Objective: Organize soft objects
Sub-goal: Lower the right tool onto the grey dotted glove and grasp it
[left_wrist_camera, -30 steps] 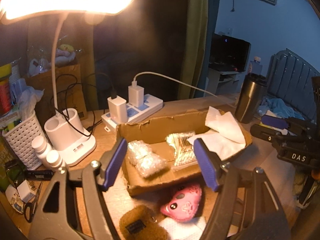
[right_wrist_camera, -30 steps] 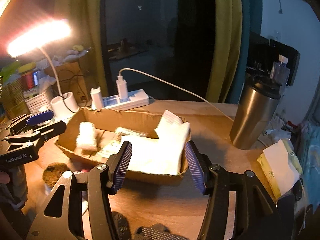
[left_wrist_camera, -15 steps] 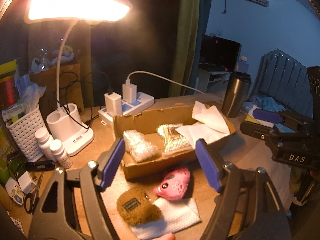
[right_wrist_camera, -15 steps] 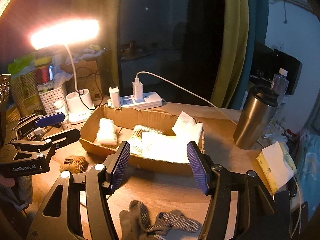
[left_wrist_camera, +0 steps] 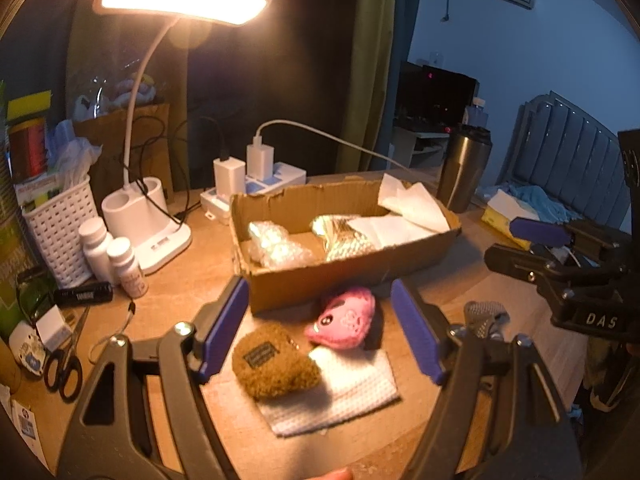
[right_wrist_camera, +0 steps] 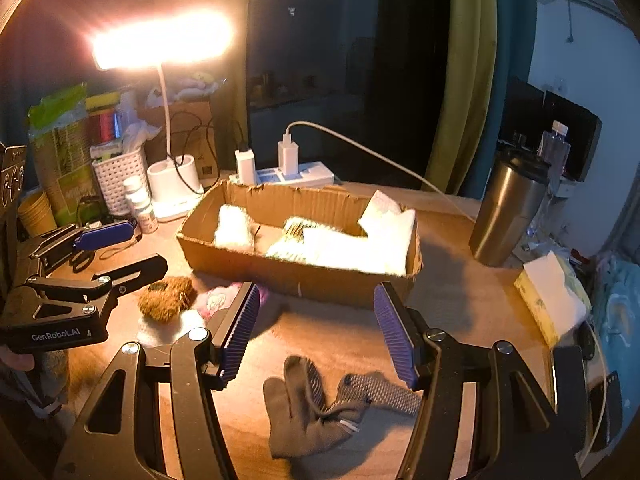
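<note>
1. Cardboard box: sits mid-surface, open-topped, with torn rims. It holds two crinkly wrapped bundles and white tissue sheets at its right end. Judged light and flimsy-walled, so it is not a thing to grip.
2. White cloth: lies flat on the near surface, in front of the box. Judged limp; best pinched at a free corner.
3. Dark glove: lies on the near surface, to the right of the cloth. Judged floppy; take it at the cuff.
4. Brown fuzzy pouch: rests partly on the cloth. Judged light and compressible; grip across its middle.
5. Pink plush: lies just in front of the box wall. Same handling.
6. Left tongs: open about halfway, jaws just widened, holding nothing; they hang above the pouch and plush.
7. Right tongs: likewise part-open and empty, above the glove.
</note>
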A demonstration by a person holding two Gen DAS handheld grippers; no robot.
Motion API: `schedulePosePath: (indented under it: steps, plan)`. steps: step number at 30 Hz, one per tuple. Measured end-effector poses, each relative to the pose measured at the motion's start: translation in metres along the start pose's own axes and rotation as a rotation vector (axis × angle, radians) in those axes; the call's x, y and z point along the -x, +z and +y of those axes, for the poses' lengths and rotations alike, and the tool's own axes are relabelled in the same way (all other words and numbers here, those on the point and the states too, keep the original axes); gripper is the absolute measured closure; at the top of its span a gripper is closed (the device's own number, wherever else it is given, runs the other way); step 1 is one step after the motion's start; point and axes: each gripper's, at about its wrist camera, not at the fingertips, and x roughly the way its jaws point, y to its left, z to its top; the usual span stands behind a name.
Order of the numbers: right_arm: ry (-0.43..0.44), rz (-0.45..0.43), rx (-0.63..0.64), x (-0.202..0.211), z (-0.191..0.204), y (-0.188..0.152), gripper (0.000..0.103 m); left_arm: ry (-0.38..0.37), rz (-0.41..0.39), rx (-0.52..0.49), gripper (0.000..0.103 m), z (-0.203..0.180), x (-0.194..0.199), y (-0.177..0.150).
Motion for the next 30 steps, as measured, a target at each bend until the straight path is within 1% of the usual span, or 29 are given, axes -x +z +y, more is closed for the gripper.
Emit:
schedulePosePath:
  steps: [9, 17, 23, 28, 30]
  plan:
    - [0.006, 0.037, -0.021, -0.002, -0.001, -0.023, 0.040, 0.004, 0.031, -0.002, 0.028, -0.003, -0.001, -0.015]
    - [0.007, 0.104, -0.064, -0.014, -0.015, -0.053, 0.040, 0.000, 0.069, -0.017, 0.028, -0.012, -0.011, -0.024]
    - [0.021, 0.146, -0.093, -0.024, -0.027, -0.066, 0.040, -0.002, 0.097, -0.041, 0.028, -0.024, -0.020, -0.029]
    - [0.047, 0.201, -0.091, -0.039, -0.029, -0.079, 0.040, 0.006, 0.120, -0.067, 0.028, -0.032, -0.029, -0.029]
    - [0.047, 0.214, -0.082, -0.043, -0.029, -0.081, 0.042, 0.011, 0.127, -0.076, 0.028, -0.035, -0.032, -0.029]
